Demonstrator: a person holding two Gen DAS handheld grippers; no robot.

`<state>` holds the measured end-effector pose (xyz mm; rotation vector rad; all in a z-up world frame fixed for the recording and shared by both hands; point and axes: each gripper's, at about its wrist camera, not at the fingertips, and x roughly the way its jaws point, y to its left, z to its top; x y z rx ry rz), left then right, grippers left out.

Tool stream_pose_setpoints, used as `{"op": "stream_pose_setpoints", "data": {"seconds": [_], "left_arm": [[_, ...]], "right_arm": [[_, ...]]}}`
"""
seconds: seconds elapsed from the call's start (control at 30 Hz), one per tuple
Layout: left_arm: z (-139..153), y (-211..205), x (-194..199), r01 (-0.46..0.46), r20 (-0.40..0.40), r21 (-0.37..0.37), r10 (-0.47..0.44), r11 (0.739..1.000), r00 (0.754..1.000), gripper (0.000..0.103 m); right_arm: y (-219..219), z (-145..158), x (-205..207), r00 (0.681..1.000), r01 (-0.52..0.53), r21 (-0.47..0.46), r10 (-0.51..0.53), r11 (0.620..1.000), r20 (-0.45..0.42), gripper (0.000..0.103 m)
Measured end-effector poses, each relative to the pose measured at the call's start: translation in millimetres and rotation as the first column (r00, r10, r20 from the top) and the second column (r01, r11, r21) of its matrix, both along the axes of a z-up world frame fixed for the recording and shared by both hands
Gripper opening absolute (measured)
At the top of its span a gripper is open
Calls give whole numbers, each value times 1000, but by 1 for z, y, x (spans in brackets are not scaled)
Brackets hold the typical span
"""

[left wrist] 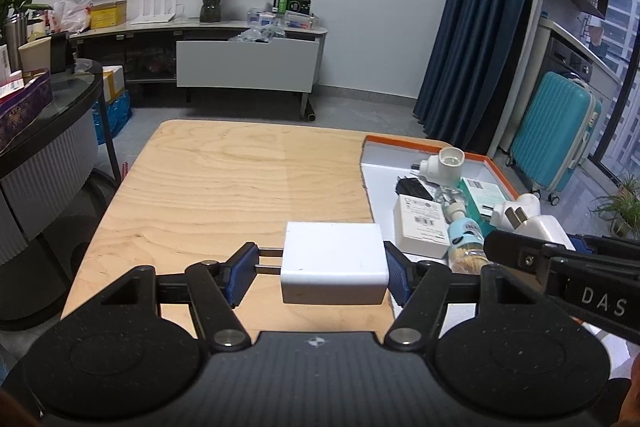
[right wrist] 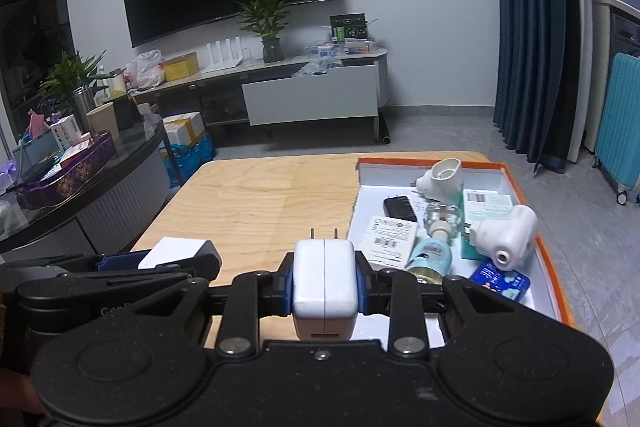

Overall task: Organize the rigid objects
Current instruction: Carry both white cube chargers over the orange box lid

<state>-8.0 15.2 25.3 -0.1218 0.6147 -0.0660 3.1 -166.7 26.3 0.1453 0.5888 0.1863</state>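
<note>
My left gripper [left wrist: 318,273] is shut on a white square charger [left wrist: 334,263], prongs pointing left, held just above the wooden table [left wrist: 224,187]. My right gripper [right wrist: 324,285] is shut on a white plug adapter [right wrist: 324,283], prongs pointing forward, at the near left corner of the orange-rimmed tray [right wrist: 540,239]. The same adapter [left wrist: 528,223] and the right gripper's arm show at the right of the left wrist view. The left gripper with its charger [right wrist: 176,253] shows at the left of the right wrist view.
The tray [left wrist: 496,163] holds white plug-in devices [right wrist: 506,233], a white labelled box [right wrist: 390,237], a black item [right wrist: 400,209], small bottles [right wrist: 430,253], a teal box [left wrist: 482,195] and a blue packet [right wrist: 500,281]. A dark round side table [right wrist: 100,167] stands left. A teal suitcase [left wrist: 556,135] stands right.
</note>
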Motion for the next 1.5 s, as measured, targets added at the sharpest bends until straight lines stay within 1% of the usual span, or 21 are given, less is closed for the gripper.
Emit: {"op": "stream_pose_setpoints", "data": {"seconds": [0.4, 0.8, 1.23, 1.5], "left_arm": [[-2, -15, -2, 51, -3, 15, -51, 999, 999, 66], [-4, -34, 2, 102, -22, 11, -102, 995, 995, 66], [-13, -64, 17, 177, -42, 16, -176, 984, 983, 66], [-20, -83, 27, 222, -60, 13, -221, 975, 973, 66]], "right_arm": [[-22, -4, -8, 999, 47, 11, -47, 999, 0, 35], [-46, -7, -12, 995, 99, 25, -100, 995, 0, 35], [-88, -14, -11, 979, 205, 26, -205, 978, -9, 35], [-99, -23, -6, 974, 225, 20, -224, 974, -32, 35]]}}
